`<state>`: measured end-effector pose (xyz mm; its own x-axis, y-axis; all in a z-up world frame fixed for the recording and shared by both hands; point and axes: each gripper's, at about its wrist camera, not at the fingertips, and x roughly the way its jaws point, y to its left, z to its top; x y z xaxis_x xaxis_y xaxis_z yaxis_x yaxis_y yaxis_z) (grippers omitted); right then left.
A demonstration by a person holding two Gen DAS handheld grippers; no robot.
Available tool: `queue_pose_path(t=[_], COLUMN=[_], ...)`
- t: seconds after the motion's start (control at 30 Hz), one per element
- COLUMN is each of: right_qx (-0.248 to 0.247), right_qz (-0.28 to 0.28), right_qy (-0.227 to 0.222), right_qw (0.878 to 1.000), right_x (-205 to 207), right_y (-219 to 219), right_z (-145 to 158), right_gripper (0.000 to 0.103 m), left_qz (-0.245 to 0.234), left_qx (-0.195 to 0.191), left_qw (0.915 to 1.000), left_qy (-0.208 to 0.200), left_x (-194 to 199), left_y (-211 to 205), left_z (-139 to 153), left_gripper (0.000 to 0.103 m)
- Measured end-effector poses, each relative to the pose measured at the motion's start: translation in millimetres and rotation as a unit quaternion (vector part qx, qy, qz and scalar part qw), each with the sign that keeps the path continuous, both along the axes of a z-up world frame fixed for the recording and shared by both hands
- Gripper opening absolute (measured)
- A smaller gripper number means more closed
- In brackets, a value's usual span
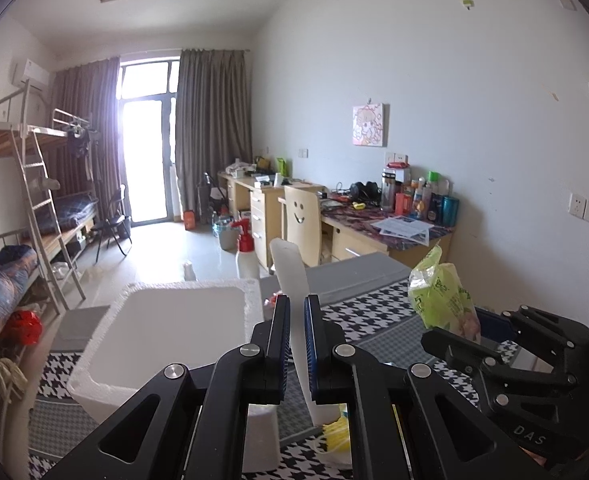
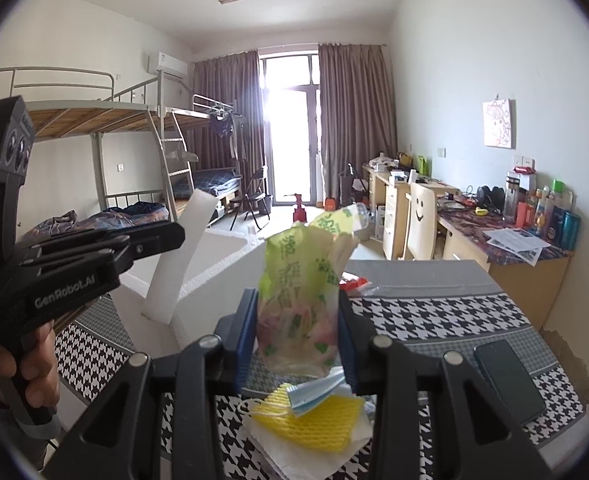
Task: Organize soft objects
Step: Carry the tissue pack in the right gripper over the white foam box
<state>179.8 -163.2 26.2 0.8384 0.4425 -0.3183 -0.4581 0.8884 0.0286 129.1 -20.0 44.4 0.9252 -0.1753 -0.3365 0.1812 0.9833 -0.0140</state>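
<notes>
Foam strip: white, clamped upright between the pads of the left tongs, jaws almost fully closed on it, strip leaning slightly toward 11 o'clock, its top well above the jaws and lower end sticking out below. From the right wrist view the same strip hangs in front of the foam box, left tongs at 9 o'clock with a hand on the grip. Green bag: crinkly plastic pack with green print, held between the pads of the right tongs, jaws partly open around it and pressing both sides, top of the bag flaring toward 1 o'clock. In the left wrist view the bag and right tongs sit at 3 o'clock. Both items are lifted off the desk, which has a houndstooth cover. Foam box: white, open top, on the desk at 10 o'clock of the left tongs, just beside the strip. Below the right tongs, at 6 o'clock: yellow mesh sleeve on white tissue, with a blue mask touching its top edge. Phone lies flat at 4 o'clock, well apart from the pile. Red wrapper on the desk just behind the bag.
</notes>
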Motion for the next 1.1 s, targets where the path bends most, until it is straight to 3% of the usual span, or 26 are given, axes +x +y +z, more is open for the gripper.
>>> queue_pose_path(t=[0.73,1.1], right_qx=[0.009,0.006], right_qz=[0.032,0.057], right_qy=[-0.008,-0.006], right_qw=[0.999,0.998], right_x=[16,22], right_y=[19,37], right_z=[12,15], right_gripper=[0.041,0.041], left_qz=[0.059,0.089], left_qx=[-0.001,-0.001], left_qw=[0.9982,0.9960], left_qy=[-0.012,0.003], left_x=[14,30], left_y=[29,46], left_z=[12,4], left_gripper=[0.008,0.008])
